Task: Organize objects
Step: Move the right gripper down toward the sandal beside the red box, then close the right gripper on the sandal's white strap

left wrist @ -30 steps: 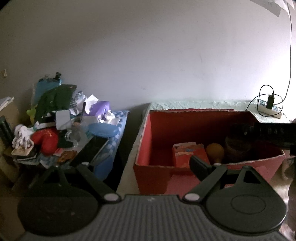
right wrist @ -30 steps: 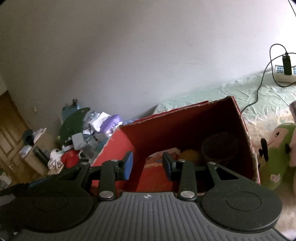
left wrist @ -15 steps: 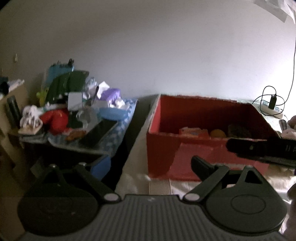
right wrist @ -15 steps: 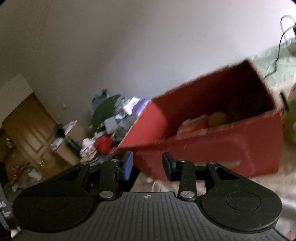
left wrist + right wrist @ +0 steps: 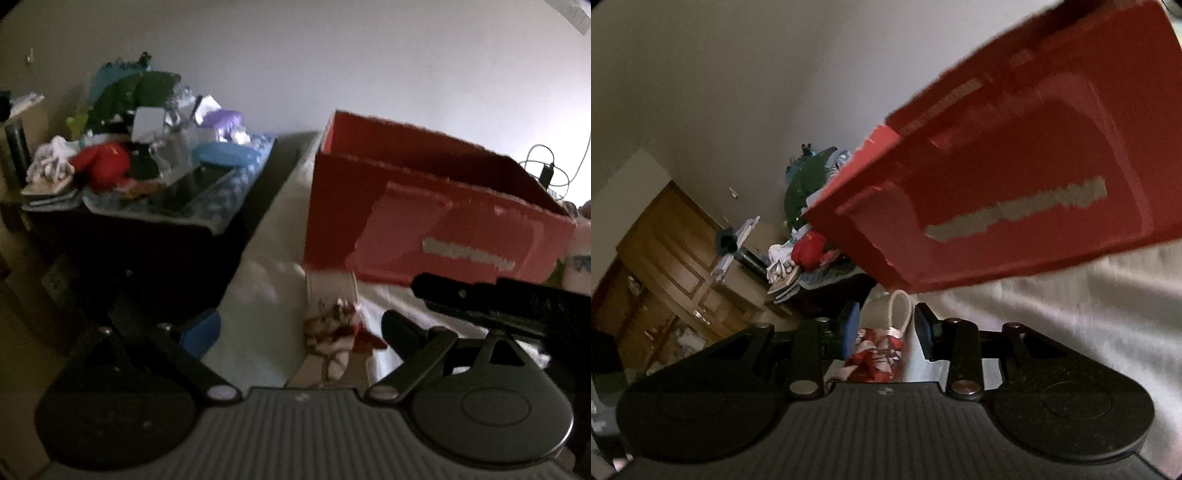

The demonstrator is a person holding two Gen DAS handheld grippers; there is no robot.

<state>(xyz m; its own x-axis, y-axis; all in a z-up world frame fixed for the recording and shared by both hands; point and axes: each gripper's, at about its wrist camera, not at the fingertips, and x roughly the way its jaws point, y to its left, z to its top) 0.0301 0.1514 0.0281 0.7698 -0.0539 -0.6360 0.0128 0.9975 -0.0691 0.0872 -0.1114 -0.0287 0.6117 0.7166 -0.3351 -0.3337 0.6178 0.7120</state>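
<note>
sock (image 5: pixel 882 343): red-white patterned, pale ribbed cuff, lying on bed | between fingers of right hand-held gripper (image 5: pixel 884 330), spread wide, untouched | left hand-held gripper (image 5: pixel 299 328): wide, empty

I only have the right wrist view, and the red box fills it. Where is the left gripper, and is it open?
Observer: The left gripper is open and empty, aimed at the same sock in front of the box.
Operator: Anything to the right of the box?
Observer: A charger and cable lie behind its right corner.
Operator: Can you see into the box?
Observer: Not the contents. Only its open top and back inner wall show.
</note>
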